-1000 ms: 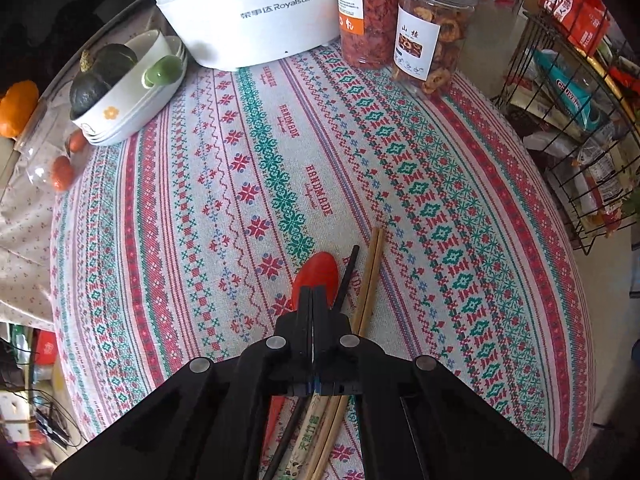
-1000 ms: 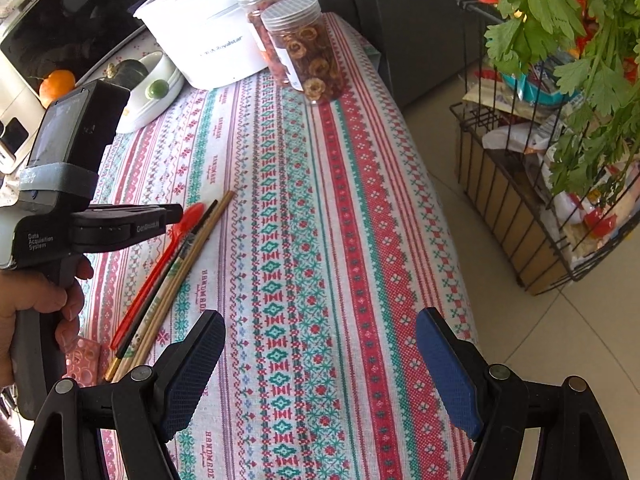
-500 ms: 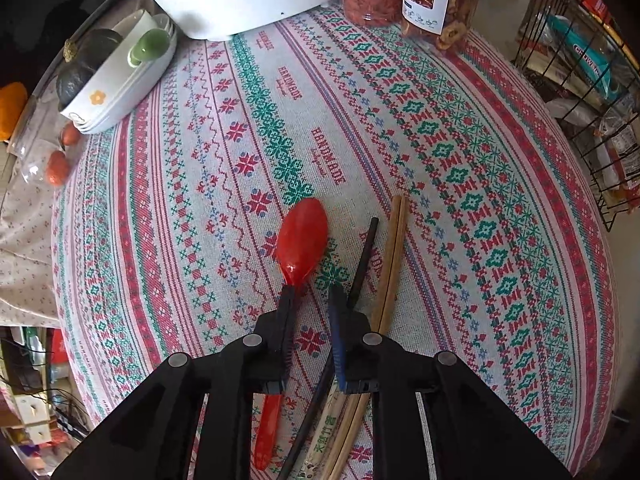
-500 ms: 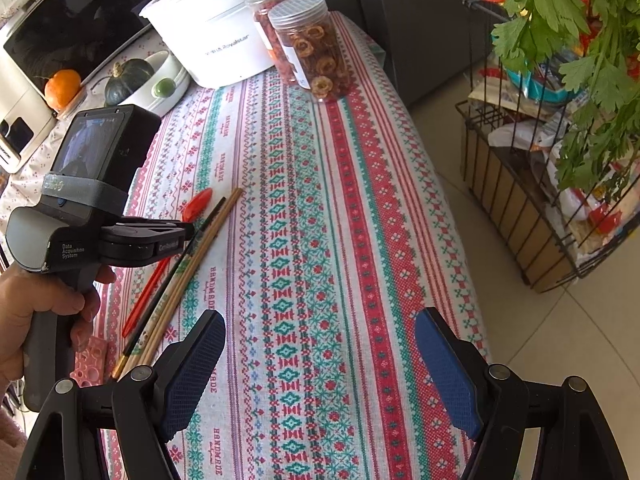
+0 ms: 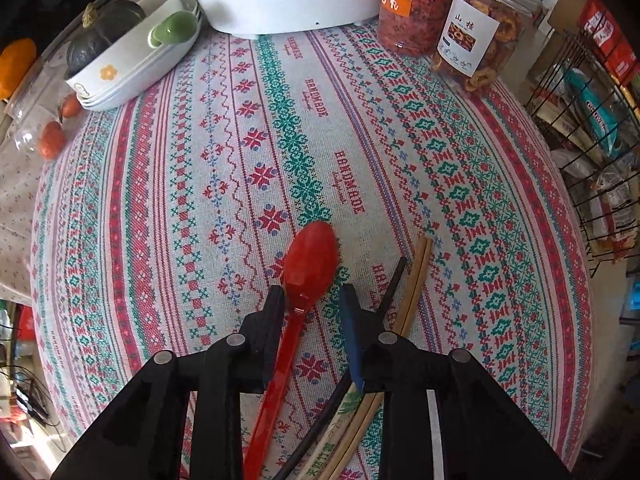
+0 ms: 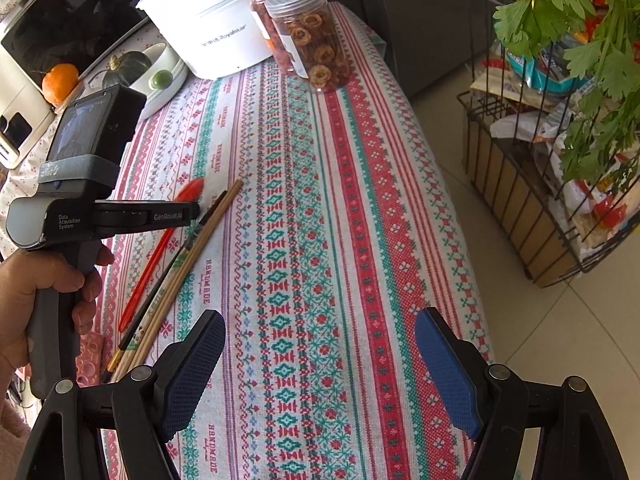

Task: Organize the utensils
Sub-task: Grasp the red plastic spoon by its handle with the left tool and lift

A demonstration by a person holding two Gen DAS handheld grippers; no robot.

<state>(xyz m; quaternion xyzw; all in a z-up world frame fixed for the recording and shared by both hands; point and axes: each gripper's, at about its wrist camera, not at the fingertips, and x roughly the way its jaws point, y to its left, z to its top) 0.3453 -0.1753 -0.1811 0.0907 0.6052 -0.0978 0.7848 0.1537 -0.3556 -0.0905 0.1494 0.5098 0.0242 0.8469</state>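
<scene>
Left tongs (image 5: 312,300) were clamped shut a second ago and now sit part-open, easing closed, straddling the red plastic spoon (image 5: 310,264) without gripping it. So it's lined up beside the chopsticks (image 5: 412,280) near the surface's left edge. Right tongs (image 6: 320,360) hang wide, empty.

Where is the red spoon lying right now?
In the left wrist view the red spoon lies on the patterned tablecloth, its neck between the closing left gripper jaws, just left of the black and wooden chopsticks.
</scene>
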